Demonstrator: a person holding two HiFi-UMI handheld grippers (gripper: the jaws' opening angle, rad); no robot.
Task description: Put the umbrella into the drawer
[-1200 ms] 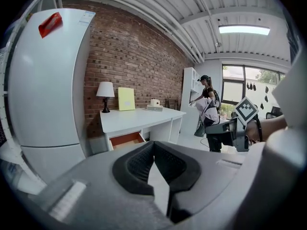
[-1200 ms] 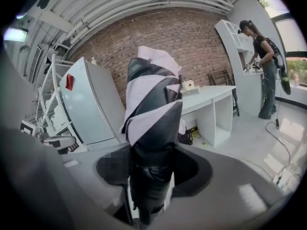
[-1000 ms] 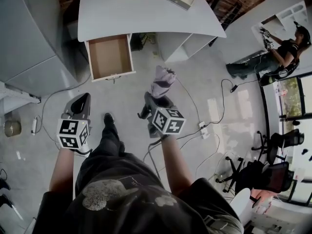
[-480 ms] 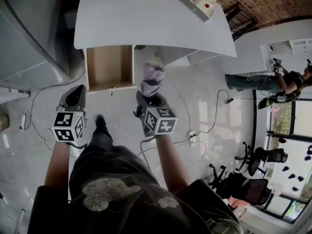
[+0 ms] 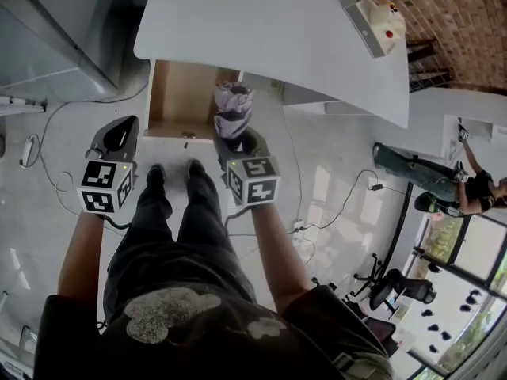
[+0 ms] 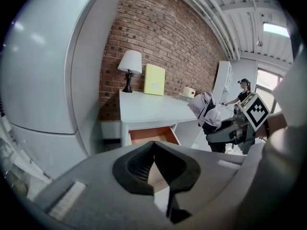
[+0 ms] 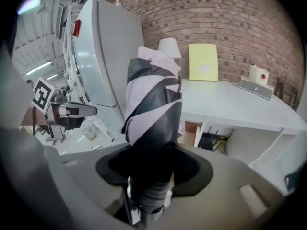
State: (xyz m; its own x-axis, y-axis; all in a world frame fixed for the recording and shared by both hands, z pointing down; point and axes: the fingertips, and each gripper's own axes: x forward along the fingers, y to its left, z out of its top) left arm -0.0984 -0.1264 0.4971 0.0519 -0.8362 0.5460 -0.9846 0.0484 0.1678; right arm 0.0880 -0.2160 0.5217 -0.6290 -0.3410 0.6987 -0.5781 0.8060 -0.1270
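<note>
Brick-walled room, white desk (image 5: 261,22), its drawer (image 5: 181,93) pulled out and apparently bare inside. Right gripper (image 5: 238,139) is clamped on the folded umbrella (image 5: 232,108) near its handle end (canopy sticks out past the jaws, toward the drawer). From the head view the umbrella sits over the drawer's right edge, held up and not inside yet. Left gripper (image 5: 119,135) has its jaws pressed together with nothing between them, just short of the drawer's front, left side. My read on the step: carry-in, final approach. Next move calls for shifting the umbrella over the drawer's middle, tilting it flatter so its length runs along the drawer, lowering it in, then letting go. Watch the desk top overhanging the drawer's back, which could catch the tip.
</note>
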